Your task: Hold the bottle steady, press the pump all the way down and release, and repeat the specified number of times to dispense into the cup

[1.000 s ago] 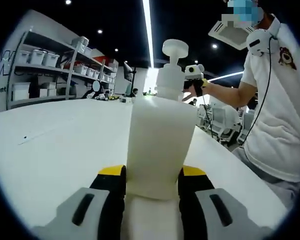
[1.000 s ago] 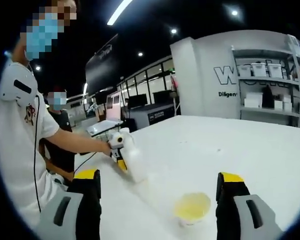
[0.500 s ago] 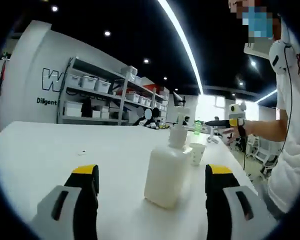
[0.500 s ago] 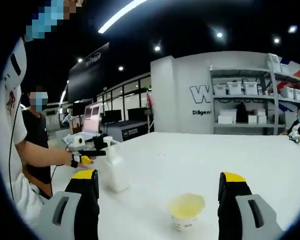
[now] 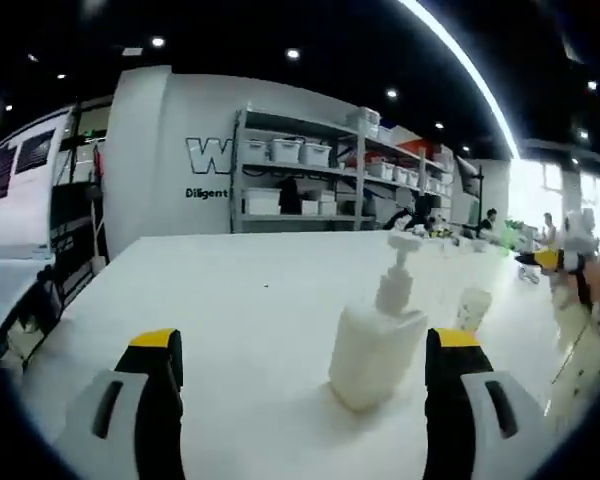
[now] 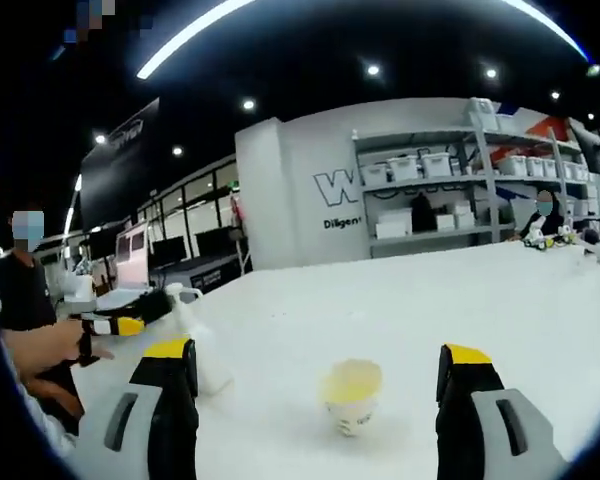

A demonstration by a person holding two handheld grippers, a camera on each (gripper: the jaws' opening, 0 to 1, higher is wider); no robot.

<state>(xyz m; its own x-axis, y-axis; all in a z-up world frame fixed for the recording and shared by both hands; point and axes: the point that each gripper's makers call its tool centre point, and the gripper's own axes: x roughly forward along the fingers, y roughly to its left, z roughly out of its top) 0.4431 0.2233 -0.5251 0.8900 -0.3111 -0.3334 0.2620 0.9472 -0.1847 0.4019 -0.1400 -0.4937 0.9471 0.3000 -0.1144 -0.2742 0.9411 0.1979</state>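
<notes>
- White plastic pump bottle [image 5: 375, 340] stands upright on the white surface [image 5: 220, 300], free of any grip; in the left gripper view it sits between the two jaw tips, nearer the right-hand one, with open space on both sides.
- Left gripper [image 5: 298, 370]: jaws spread wide and holding nothing; yellow-tipped black jaws flank the bottle without touching it.
- Pump head on the bottle is raised, its nozzle pointing toward the cup [image 5: 472, 308], which stands on the surface just beyond the bottle.
- Right gripper [image 6: 320, 375]: jaws spread wide and holding nothing.
- In the right gripper view the cup [image 6: 351, 395] stands between the jaw tips, clear of both; its contents appear pale yellow.
- Bottle [image 6: 195, 340] in that view stands left of the cup, partly hidden behind the left-hand jaw.
- Left gripper [image 6: 115, 325] enters the right gripper view beside the bottle, held by a hand [image 6: 40, 352].
- Right gripper [image 5: 555, 260] appears at the far edge of the left gripper view, beyond the cup.
- Shelving [image 5: 310, 180] with white bins stands against the wall behind the surface.
</notes>
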